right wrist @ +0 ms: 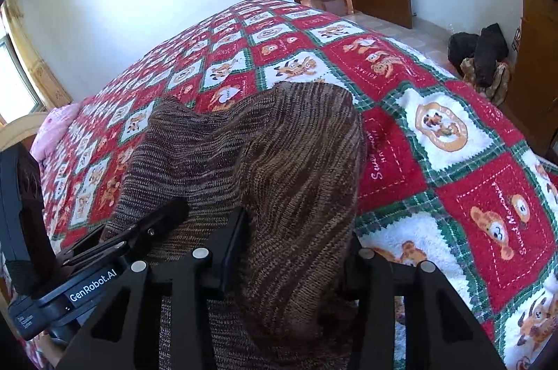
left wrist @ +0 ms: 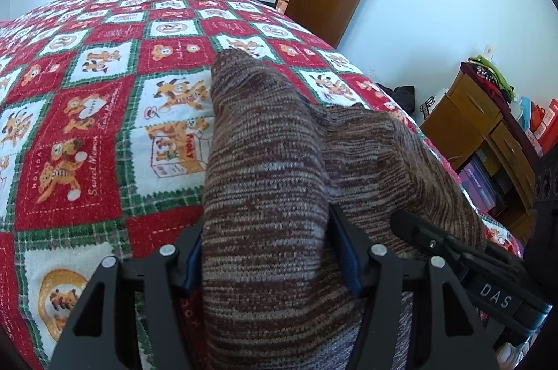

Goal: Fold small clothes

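Left gripper (left wrist: 265,261) and right gripper (right wrist: 296,261) each clench a bunched ridge of the brown-and-cream striped knit garment (left wrist: 272,132), side by side, probably to lift one edge evenly off the red-and-white patchwork quilt (left wrist: 87,111) beneath.

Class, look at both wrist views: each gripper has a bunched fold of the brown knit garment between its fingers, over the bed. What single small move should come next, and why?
Probably carry both folds forward and lay them down flat. The left gripper and the right gripper each clamp a raised hump of the garment, which stands bunched above the bedspread instead of lying flat, so the fold looks unfinished.
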A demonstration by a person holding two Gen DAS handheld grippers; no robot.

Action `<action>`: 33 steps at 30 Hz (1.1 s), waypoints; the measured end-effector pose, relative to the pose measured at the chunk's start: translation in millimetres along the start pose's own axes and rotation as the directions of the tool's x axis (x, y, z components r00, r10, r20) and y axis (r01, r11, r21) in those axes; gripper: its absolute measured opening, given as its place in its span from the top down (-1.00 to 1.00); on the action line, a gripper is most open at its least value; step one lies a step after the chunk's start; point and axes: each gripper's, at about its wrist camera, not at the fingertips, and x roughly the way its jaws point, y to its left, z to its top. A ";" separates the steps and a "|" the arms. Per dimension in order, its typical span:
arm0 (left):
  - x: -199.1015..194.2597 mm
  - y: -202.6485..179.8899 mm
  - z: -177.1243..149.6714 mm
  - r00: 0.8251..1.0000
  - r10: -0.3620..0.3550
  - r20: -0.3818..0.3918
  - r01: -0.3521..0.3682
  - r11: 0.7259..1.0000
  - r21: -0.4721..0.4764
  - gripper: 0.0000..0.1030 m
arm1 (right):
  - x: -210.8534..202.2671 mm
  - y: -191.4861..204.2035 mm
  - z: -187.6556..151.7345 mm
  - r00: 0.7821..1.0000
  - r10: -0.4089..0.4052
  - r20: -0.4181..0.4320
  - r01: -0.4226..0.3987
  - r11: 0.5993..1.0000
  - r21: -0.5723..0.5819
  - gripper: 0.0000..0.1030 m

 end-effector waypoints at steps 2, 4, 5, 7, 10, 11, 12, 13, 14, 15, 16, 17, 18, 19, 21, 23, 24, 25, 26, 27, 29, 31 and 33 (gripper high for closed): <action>-1.1 -3.6 -0.4 1.000 0.003 0.009 -0.004 1.000 0.017 -0.01 | 0.9 3.7 0.1 1.000 -0.007 0.006 0.008 1.000 -0.023 0.27; -1.5 -5.8 -0.5 1.000 0.008 0.013 -0.009 1.000 0.027 0.07 | 0.7 8.3 0.7 1.000 -0.018 0.016 0.019 0.999 -0.042 0.32; -1.5 -6.0 -0.2 1.000 0.011 0.012 -0.011 1.000 0.028 0.08 | 0.7 10.0 0.8 1.000 -0.024 0.020 0.025 0.999 -0.048 0.33; -2.2 -5.8 1.0 1.000 0.015 0.008 -0.015 1.000 0.024 0.15 | -0.3 12.5 0.7 0.999 -0.028 0.028 0.030 0.998 -0.054 0.37; -9.3 -10.9 1.9 1.000 0.021 -0.002 -0.021 0.999 0.047 0.30 | -14.7 24.2 -0.9 0.998 -0.043 0.045 0.047 0.995 -0.092 0.45; -15.4 -13.3 1.8 1.000 0.022 -0.005 -0.022 0.998 0.059 0.32 | -19.9 27.3 -0.4 0.998 -0.044 0.050 0.048 0.994 -0.102 0.47; -20.1 -13.8 1.9 1.000 0.017 -0.006 -0.017 0.998 0.057 0.36 | -29.2 33.4 -0.8 0.997 -0.040 0.062 0.047 0.992 -0.118 0.48; -25.2 -13.7 2.1 1.000 0.010 -0.007 -0.010 0.999 0.048 0.38 | -36.7 37.9 -1.3 0.997 -0.036 0.071 0.045 0.991 -0.129 0.48; -32.2 -13.7 2.2 1.000 0.003 -0.007 -0.003 0.999 0.038 0.38 | -46.4 45.1 -2.4 0.996 -0.033 0.082 0.044 0.988 -0.145 0.49; -40.3 -14.1 1.6 1.000 -0.003 -0.005 0.003 0.999 0.033 0.38 | -54.3 51.4 -3.7 0.995 -0.029 0.092 0.043 0.986 -0.159 0.49; -47.0 -15.2 0.7 1.000 -0.004 -0.003 0.004 0.999 0.035 0.39 | -63.7 58.5 -5.8 0.995 -0.025 0.101 0.042 0.984 -0.174 0.50; -57.5 -17.5 -1.3 1.000 -0.002 0.003 0.002 0.999 0.045 0.39 | -70.7 62.0 -7.6 0.994 -0.021 0.105 0.040 0.983 -0.179 0.50; -64.4 -19.2 -3.3 1.000 0.000 0.009 0.000 0.999 0.053 0.39 | -78.6 65.6 -9.7 0.994 -0.016 0.109 0.035 0.983 -0.181 0.50; -71.4 -20.5 -5.2 1.000 0.001 0.017 -0.002 0.998 0.064 0.39 | -87.4 68.7 -12.7 0.994 -0.009 0.111 0.028 0.984 -0.178 0.50; -88.1 -24.5 -11.8 1.000 0.000 0.028 -0.002 0.997 0.079 0.39 | -103.6 71.9 -20.1 0.993 0.005 0.121 0.015 0.986 -0.165 0.50; -101.9 -28.3 -19.3 1.000 -0.009 0.026 0.007 0.997 0.080 0.39 | -116.8 75.2 -26.7 0.991 0.013 0.132 0.008 0.987 -0.159 0.50; -105.6 -29.8 -21.7 1.000 -0.014 0.023 0.012 0.997 0.081 0.39 | -126.5 77.0 -31.9 0.990 0.016 0.141 0.006 0.988 -0.156 0.50; -110.9 -32.6 -25.5 1.000 -0.021 0.020 0.019 0.996 0.085 0.39 | -135.9 78.3 -37.3 0.989 0.018 0.148 0.005 0.989 -0.150 0.50; -115.5 -35.6 -28.7 0.999 -0.029 0.019 0.027 0.995 0.091 0.39 | -141.1 78.3 -40.4 0.988 0.019 0.152 0.003 0.989 -0.145 0.50; -120.6 -39.7 -32.1 0.999 -0.039 0.020 0.037 0.994 0.103 0.39 | -150.5 78.2 -46.4 0.987 0.019 0.157 0.003 0.991 -0.137 0.50; -129.5 -46.9 -38.4 0.998 -0.055 0.024 0.051 0.991 0.126 0.39 | -169.0 77.3 -59.3 0.985 0.010 0.170 0.011 0.992 -0.125 0.51; -140.9 -54.3 -47.4 0.996 -0.080 0.025 0.076 0.987 0.142 0.39 | -185.2 75.8 -71.3 0.983 0.000 0.181 0.020 0.993 -0.112 0.51; -150.9 -60.6 -57.7 0.994 -0.109 0.023 0.105 0.982 0.156 0.39 | -198.7 73.0 -82.7 0.982 -0.008 0.190 0.027 0.995 -0.097 0.51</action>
